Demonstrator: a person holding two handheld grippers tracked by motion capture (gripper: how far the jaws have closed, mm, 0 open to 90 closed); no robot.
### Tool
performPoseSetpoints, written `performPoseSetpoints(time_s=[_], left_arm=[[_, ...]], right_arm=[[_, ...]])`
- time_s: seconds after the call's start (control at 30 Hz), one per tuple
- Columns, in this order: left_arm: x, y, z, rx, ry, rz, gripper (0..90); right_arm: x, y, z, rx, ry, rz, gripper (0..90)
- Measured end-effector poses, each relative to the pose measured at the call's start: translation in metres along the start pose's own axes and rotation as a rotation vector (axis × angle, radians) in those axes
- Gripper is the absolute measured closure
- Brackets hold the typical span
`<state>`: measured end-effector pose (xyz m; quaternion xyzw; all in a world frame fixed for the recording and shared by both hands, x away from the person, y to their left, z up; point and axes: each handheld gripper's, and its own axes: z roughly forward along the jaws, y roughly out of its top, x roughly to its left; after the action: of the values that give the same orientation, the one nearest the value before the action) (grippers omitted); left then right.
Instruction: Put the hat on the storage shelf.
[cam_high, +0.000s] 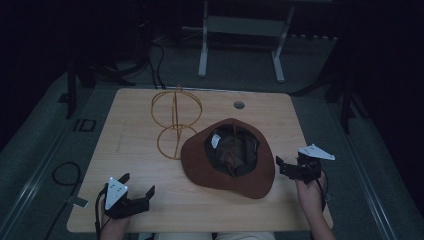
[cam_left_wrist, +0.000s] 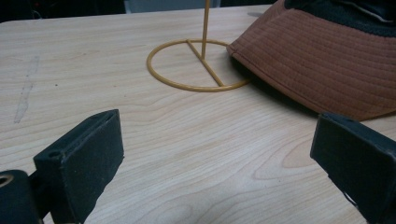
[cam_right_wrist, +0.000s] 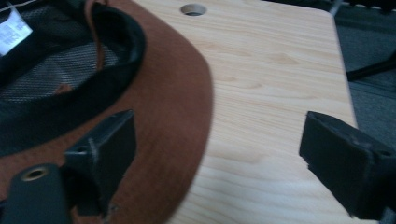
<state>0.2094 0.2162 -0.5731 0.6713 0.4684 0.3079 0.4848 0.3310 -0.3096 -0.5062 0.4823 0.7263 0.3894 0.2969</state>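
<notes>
- Brown wide-brimmed fabric hat (cam_high: 228, 159) lies crown-down at centre-right of the pale wooden table (cam_high: 135, 145), dark mesh lining and white label facing up.
- Thin gold wire hat stand (cam_high: 175, 120) stands just left of the hat; the hat brim seems to touch or overlap its round base ring, contact hard to confirm.
- Left gripper (cam_high: 136, 189) sits at the near left corner, jaws spread wide, empty, well apart from the hat.
- Right gripper (cam_high: 282, 165) is just right of the brim, jaws wide; in the right gripper view one jaw sits over the brim, and touching cannot be judged.
- Room beyond the table is dark; white frame legs (cam_high: 202, 47) are dimly visible at the far side.
</notes>
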Motion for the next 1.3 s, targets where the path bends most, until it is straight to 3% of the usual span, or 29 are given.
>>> performPoseSetpoints(time_s=[0.17, 0.27, 0.37, 0.63, 0.9, 1.1, 1.2, 1.3], left_arm=[[-0.003, 0.001, 0.000, 0.013, -0.018, 0.021, 2.9], [-0.005, 0.001, 0.000, 0.012, -0.023, 0.035, 2.7], [-0.006, 0.001, 0.000, 0.016, -0.042, 0.042, 2.7], [-0.009, 0.002, -0.001, 0.013, -0.042, 0.071, 2.2], [-0.007, 0.001, 0.000, 0.024, -0.046, 0.063, 2.2], [-0.006, 0.001, 0.000, 0.023, -0.044, 0.056, 2.2], [-0.005, 0.001, 0.000, 0.024, -0.041, 0.053, 2.3], [-0.005, 0.001, 0.000, 0.024, -0.043, 0.043, 2.3]], right_arm=[[0.015, 0.013, 0.009, 0.002, 0.011, -0.045, 10.3], [0.021, 0.022, 0.017, 0.028, 0.059, -0.030, 12.3], [0.030, 0.030, 0.024, 0.035, 0.047, -0.047, 12.4], [0.045, 0.045, 0.051, 0.055, 0.122, -0.018, 11.7], [0.063, 0.059, 0.084, 0.101, 0.118, -0.067, 11.3], [0.065, 0.069, 0.106, 0.139, 0.108, -0.110, 23.0], [0.065, 0.070, 0.118, 0.173, 0.066, -0.149, 29.8], [0.067, 0.069, 0.127, 0.197, 0.044, -0.152, 31.1]])
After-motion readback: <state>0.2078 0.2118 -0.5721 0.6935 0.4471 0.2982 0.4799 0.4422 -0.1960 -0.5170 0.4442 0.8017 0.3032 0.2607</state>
